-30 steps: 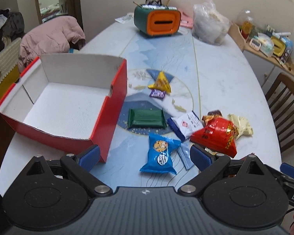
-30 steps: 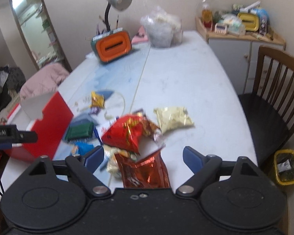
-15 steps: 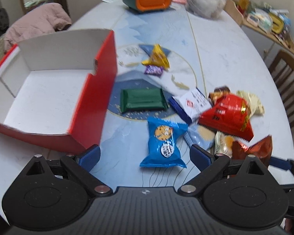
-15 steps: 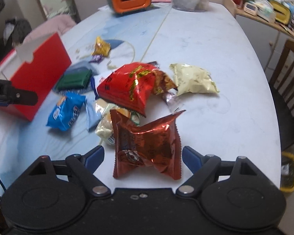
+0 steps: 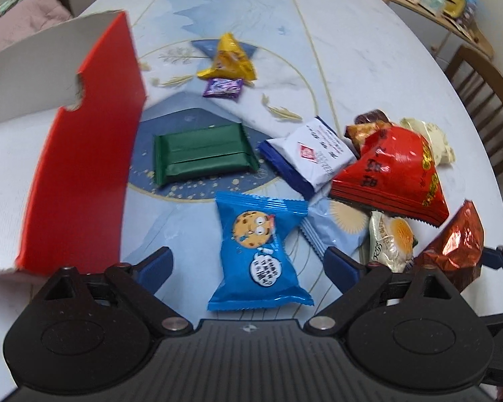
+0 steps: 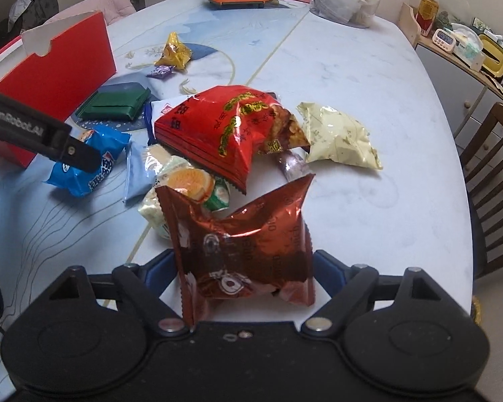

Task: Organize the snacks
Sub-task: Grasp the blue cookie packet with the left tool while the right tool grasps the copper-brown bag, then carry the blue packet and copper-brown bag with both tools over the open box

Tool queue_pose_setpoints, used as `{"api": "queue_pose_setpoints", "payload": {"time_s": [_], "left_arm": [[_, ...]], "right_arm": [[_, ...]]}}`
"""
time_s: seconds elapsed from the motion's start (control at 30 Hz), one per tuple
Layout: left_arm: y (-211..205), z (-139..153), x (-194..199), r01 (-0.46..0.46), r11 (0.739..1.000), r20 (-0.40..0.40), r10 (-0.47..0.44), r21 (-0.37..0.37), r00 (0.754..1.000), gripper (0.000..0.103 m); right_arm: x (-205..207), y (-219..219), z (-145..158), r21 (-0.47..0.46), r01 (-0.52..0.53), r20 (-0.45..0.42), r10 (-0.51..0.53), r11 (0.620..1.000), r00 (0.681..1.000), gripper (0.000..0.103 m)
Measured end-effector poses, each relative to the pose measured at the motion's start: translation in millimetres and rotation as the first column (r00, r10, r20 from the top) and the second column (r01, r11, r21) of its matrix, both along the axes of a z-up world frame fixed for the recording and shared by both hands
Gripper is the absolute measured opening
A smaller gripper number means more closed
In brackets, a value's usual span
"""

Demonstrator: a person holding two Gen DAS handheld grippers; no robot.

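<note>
**Both grippers closing in on the snack pile, box not yet filled**

Both grippers are sitting lower and nearer the packets than a second ago, so the snacks are filling more of each view. The left gripper (image 5: 248,264) is straddling the blue cookie packet (image 5: 256,251); its jaws have just been closing a little yet are standing spread, pads clear of the wrapper. The right gripper (image 6: 243,268) is framing the brown foil packet (image 6: 244,244), jaws wide, with no visible squeeze on the foil. Every snack is lying on the table (image 6: 352,67): the green packet (image 5: 201,150) near the red box (image 5: 84,167), the red bag (image 6: 218,127) in the pile to the right. What shows of the box interior, at far left, is holding nothing, so sorting is only beginning.
</note>
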State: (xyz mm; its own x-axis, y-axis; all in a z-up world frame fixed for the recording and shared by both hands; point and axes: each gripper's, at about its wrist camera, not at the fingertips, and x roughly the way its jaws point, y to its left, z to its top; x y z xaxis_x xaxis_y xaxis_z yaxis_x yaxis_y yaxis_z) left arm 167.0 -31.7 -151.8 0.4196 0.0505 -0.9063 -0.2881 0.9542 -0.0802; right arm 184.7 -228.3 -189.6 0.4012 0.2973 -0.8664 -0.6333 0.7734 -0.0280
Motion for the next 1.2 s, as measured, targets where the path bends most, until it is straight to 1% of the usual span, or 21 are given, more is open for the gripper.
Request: {"api": "queue_pose_setpoints", "payload": {"time_s": [0.13, 0.2, 0.27, 0.33, 0.4, 0.47, 0.53, 0.7, 0.83, 1.07, 1.2], "left_arm": [[1.1, -5.8, 5.3, -0.003, 1.0, -0.014, 0.003, -0.011, 1.0, 0.088], [4.2, -8.6, 7.1, -0.014, 1.0, -0.025, 0.013, -0.025, 1.0, 0.075], [5.6, -10.5, 8.2, -0.018, 0.999, -0.035, 0.017, -0.033, 0.999, 0.071], [4.2, -11.4, 8.6, -0.013, 1.0, -0.04, 0.012, -0.025, 0.999, 0.071], [2.5, -13.1, 9.5, -0.009, 1.0, -0.052, 0.008, -0.019, 0.999, 0.06], [1.1, -12.8, 9.4, -0.007, 1.0, -0.047, 0.006, -0.011, 0.999, 0.056], [0.4, -12.4, 9.0, -0.01, 1.0, -0.045, 0.009, -0.012, 0.999, 0.047], [-2.3, -10.2, 4.2, -0.019, 1.0, -0.04, 0.019, 0.006, 0.999, 0.042], [-3.4, -4.0, -3.4, -0.039, 0.999, -0.03, 0.039, 0.004, 0.999, 0.041], [-8.8, 22.1, -23.4, -0.078, 0.997, 0.012, 0.078, 0.01, 0.997, 0.041], [-13.2, 42.7, -37.4, -0.095, 0.995, 0.039, 0.094, 0.037, 0.995, 0.041]], "right_arm": [[0.4, -0.1, 0.5, 0.01, -0.007, 0.001, 0.007, 1.0, 1.0, 0.082], [-0.4, -0.3, 1.0, 0.013, -0.012, 0.001, 0.012, 1.0, 1.0, 0.08], [-1.0, -1.4, 1.5, 0.017, -0.012, 0.001, 0.012, 1.0, 1.0, 0.077], [-2.2, -2.0, 1.8, 0.019, -0.014, 0.005, 0.014, 1.0, 1.0, 0.073], [-3.2, -2.8, 2.3, 0.022, -0.01, 0.01, 0.01, 1.0, 1.0, 0.071], [-4.0, -4.0, 2.8, 0.025, -0.006, 0.011, 0.006, 1.0, 1.0, 0.07], [-4.8, -5.4, 3.9, 0.026, -0.001, 0.017, 0.0, 1.0, 1.0, 0.068], [-6.4, -10.3, 8.3, 0.039, 0.019, 0.018, -0.02, 0.999, 1.0, 0.067], [-9.5, -15.2, 14.8, 0.051, 0.028, 0.021, -0.029, 0.998, 0.999, 0.066], [-17.5, -22.4, 34.9, 0.088, 0.026, 0.03, -0.029, 0.996, 0.999, 0.066], [-21.7, -20.7, 49.5, 0.103, 0.003, 0.042, -0.007, 0.995, 0.999, 0.066]]}}
